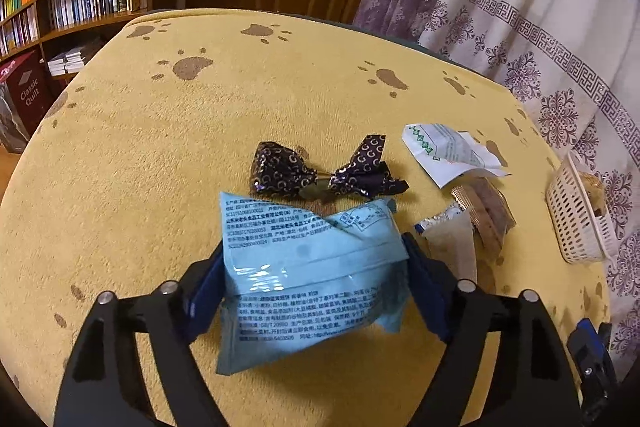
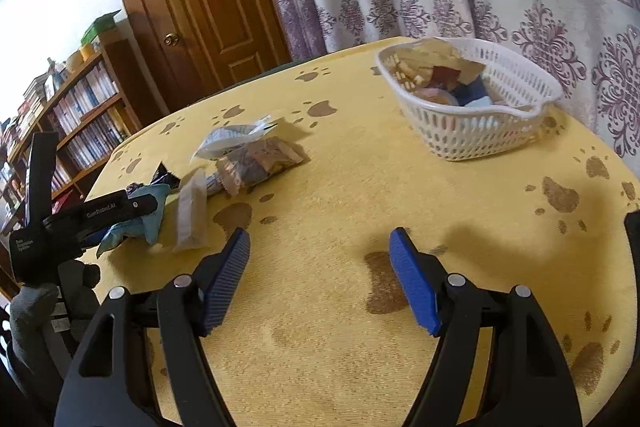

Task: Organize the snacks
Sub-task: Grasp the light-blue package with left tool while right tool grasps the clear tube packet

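Left wrist view: my left gripper jaws clamp the blue snack packet from both sides above the tabletop. Right wrist view: my right gripper jaws stand wide and empty, with the white basket ahead.

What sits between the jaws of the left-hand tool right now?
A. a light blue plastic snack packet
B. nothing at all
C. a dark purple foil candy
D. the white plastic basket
A: in the left wrist view the light blue plastic snack packet fills the gap between the left gripper's blue jaws, which touch both its sides.
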Available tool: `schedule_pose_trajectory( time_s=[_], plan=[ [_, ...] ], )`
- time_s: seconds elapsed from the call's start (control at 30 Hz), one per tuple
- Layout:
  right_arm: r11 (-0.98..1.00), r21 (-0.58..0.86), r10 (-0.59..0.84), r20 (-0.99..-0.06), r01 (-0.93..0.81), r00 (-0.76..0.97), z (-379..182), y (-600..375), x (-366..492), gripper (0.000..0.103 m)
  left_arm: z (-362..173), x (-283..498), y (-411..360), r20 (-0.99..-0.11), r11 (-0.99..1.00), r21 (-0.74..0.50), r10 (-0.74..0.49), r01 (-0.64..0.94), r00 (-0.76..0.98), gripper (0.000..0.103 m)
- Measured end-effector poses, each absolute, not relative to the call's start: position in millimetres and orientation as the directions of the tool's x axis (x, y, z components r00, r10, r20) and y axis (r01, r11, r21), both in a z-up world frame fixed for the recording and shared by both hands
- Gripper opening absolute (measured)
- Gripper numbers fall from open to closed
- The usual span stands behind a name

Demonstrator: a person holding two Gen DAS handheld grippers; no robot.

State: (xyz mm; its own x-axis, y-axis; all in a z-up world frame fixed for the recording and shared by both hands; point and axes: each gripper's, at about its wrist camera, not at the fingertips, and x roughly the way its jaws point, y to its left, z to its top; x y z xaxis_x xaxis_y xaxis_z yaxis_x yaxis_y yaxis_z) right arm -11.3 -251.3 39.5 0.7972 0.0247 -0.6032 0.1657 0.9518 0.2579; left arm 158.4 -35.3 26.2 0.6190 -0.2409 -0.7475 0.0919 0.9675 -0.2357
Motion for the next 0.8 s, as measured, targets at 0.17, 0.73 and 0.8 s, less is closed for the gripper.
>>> schedule_pose_trajectory(
  time_s=[0.17,0.73,0.8],
  plan=[
    [0.955,0.275,0.084,-0.613,0.112,0.785,41.6,-240.1,0.4,0.074,37.3,143.5,-22.6,-0.73,0.962,-0.259,-0.25,0.08,0.636,0.078],
    [0.971,0.233,0.204,-0.688,-0.054,0.696,29.2,-168.7,81.4,0.074,74.5,98.9,24.6,-0.642,0.963,-0.27,-0.172,-0.011,0.747,0.078],
    [0.973,0.223,0.202,-0.693,-0.061,0.692,27.6,-163.4,87.7,0.073,74.1,99.8,27.0,-0.643,0.96,-0.278,-0.174,-0.016,0.745,0.078]
  ],
)
